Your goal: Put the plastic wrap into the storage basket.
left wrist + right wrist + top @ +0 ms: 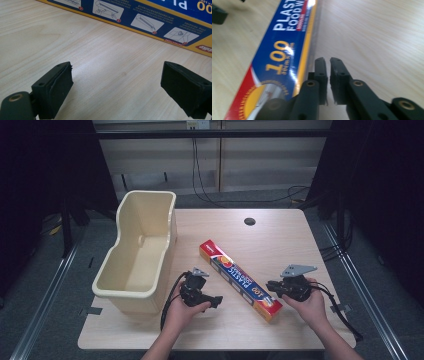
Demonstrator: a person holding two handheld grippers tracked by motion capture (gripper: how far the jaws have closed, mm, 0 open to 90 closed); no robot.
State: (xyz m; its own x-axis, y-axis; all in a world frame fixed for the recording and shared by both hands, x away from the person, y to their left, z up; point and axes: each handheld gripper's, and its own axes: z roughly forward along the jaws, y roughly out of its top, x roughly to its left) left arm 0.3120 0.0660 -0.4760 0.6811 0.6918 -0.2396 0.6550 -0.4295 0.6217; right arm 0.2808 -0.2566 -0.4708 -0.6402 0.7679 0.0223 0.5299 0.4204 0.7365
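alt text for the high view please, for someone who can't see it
A person's hands hold the left gripper and right gripper on either side of a long blue plastic wrap box lying diagonally on a wooden table. An empty cream plastic bin stands at the table's left.

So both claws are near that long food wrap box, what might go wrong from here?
1. The right gripper is shut, its jaws beside the plastic food wrap box. Moving in like that would likely push the box, not grasp it.
2. The left gripper is open over bare table, short of the box. Closing now would catch nothing.
3. The box is long; held at one end, it might sag or swing against the cream bin.
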